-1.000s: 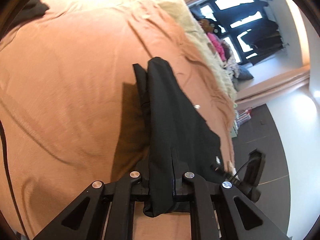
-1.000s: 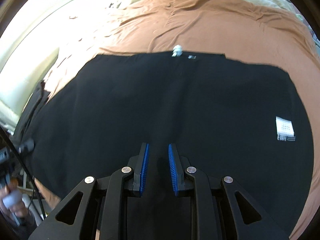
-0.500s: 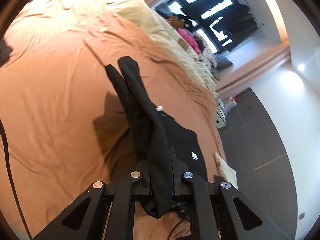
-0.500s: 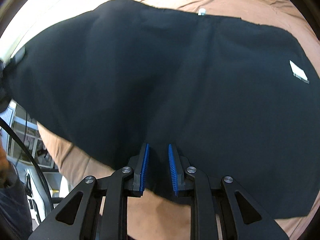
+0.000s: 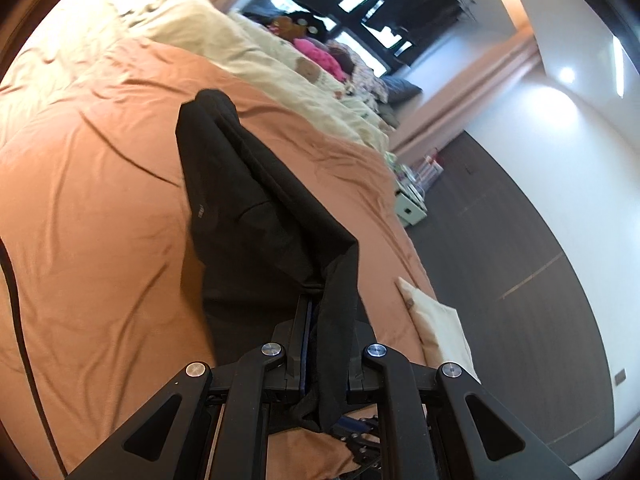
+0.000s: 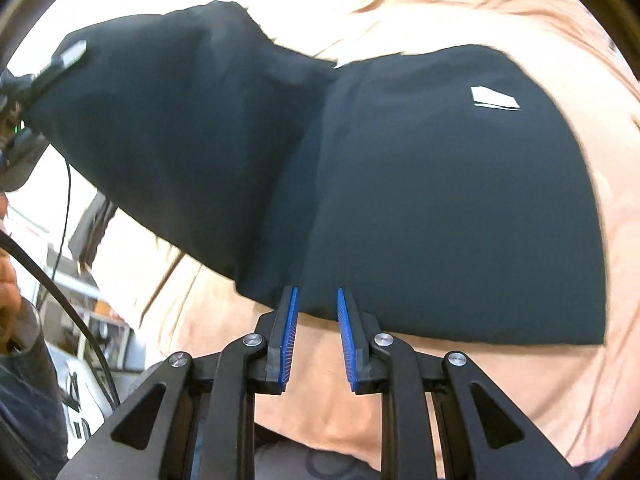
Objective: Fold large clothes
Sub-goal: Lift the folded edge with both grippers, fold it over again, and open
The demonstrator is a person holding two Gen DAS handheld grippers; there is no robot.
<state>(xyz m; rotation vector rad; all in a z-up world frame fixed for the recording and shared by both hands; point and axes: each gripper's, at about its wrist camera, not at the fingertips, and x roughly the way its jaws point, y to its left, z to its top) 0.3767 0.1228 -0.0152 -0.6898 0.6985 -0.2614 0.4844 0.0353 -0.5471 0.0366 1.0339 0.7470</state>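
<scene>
A large black garment stretches away from my left gripper over the orange bedsheet. That gripper is shut on a bunched edge of it, and the fabric hangs down between the fingers. In the right wrist view the garment lies flat at the right with a white label on it. Its left part is lifted in a sagging fold toward the left gripper at the picture's left edge. My right gripper hovers at the garment's near edge, its blue pads a little apart with nothing pinched.
A cream duvet and a heap of colourful clothes lie along the bed's far side. A cream cloth sits at the bed's edge above dark floor. A black cable and a person's hand are at the left.
My left gripper has risen and rolled, lifting its end of the garment off the bed. My right gripper has dropped from above the spread garment to its near edge.
</scene>
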